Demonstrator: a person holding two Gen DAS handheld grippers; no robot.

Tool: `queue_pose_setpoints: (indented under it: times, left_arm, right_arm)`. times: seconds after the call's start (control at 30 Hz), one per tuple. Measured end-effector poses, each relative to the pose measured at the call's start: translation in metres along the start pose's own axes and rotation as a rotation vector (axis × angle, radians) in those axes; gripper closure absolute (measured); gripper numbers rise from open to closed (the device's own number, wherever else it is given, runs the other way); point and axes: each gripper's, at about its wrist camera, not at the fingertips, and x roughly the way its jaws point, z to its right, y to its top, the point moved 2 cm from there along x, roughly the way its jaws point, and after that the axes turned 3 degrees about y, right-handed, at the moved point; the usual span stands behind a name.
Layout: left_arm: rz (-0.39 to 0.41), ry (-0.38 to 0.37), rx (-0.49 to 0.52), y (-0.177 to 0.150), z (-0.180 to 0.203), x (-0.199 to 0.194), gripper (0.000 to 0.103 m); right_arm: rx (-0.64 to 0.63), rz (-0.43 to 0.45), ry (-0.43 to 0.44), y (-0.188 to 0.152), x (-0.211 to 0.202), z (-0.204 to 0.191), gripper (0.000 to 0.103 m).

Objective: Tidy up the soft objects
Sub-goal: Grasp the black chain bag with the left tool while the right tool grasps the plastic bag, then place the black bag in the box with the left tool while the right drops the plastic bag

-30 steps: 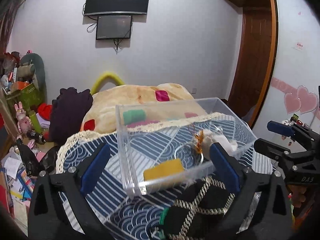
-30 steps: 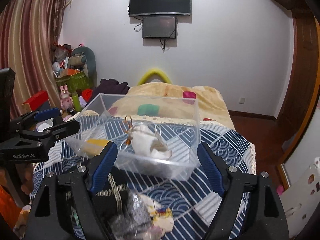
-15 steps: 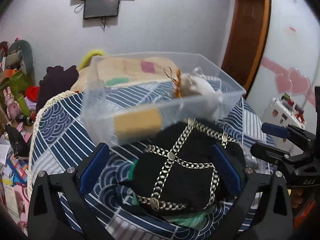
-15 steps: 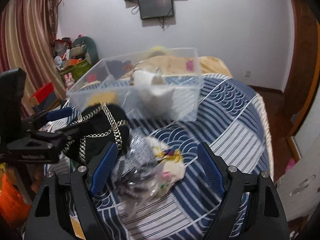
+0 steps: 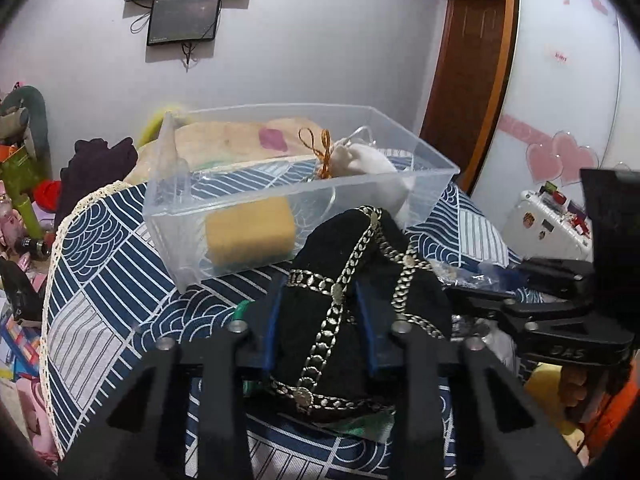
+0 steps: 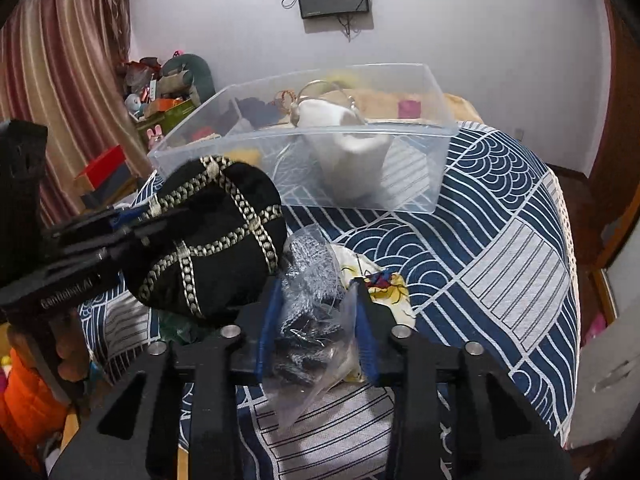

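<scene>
Right now your left gripper (image 5: 318, 322) has its fingers narrowed onto the black hat w/ gold chain trim (image 5: 352, 296), pinching the cloth btwn the blue pads. Your right gripper (image 6: 316, 320) is likewise clamped, on a clear plastic bag of grey knit stuff (image 6: 316, 304); the bag bulges up past the fingertips and sags below them.

Straight ahead of both sets of fingers sits the clear plastic bin (image 5: 424, 152) on the bed (image 6: 500, 248), blue wave-pattern cover. Inside it: a yellow sponge block (image 5: 250, 230) at the near-left corner from the left cam, and a white pouch w/ orange tie and metal rings (image 5: 368, 164) toward the right. The hat's crown reaches up against the bin's near wall in the left view.

Just beyond the right fingers, touching the bag, lies a cream printed cloth (image 6: 384, 280). The hat and left gripper crowd in close on the left of the right fingers. A green item (image 5: 240, 312) pokes out under the hat.
</scene>
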Motion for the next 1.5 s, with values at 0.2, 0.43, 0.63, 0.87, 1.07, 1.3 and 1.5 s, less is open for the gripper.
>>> queue_pose_setpoints:
  times: [0.2, 0.43, 0.63, 0.87, 1.07, 1.3, 1.5]
  left_arm:
    - [0.054, 0.016, -0.008, 0.008, -0.006, -0.018, 0.083]
    - [0.129, 0.038, -0.025, 0.022, -0.014, -0.041, 0.084]
    - [0.18, 0.043, -0.048, 0.036, -0.023, -0.053, 0.084]
    - [0.182, 0.037, -0.067, 0.05, -0.027, -0.044, 0.084]
    - [0.172, 0.016, -0.105, 0.069, -0.038, -0.027, 0.084]
    - [0.135, 0.037, -0.15, 0.086, -0.051, 0.003, 0.084]
    - [0.104, 0.088, -0.18, 0.095, -0.065, 0.031, 0.084]
  right_arm:
    - [-0.033, 0.049, -0.025, 0.002, -0.008, -0.008, 0.087]
    - [-0.015, 0.144, -0.055, 0.009, -0.03, -0.006, 0.09]
    - [-0.01, 0.222, -0.06, 0.023, -0.048, -0.004, 0.09]
    - [-0.005, 0.272, -0.071, 0.048, -0.052, -0.002, 0.09]
    - [0.017, 0.322, -0.084, 0.068, -0.056, 0.008, 0.09]
    - [0.029, 0.336, -0.116, 0.09, -0.041, 0.016, 0.09]
    - [0.031, 0.312, -0.136, 0.105, -0.019, 0.021, 0.09]
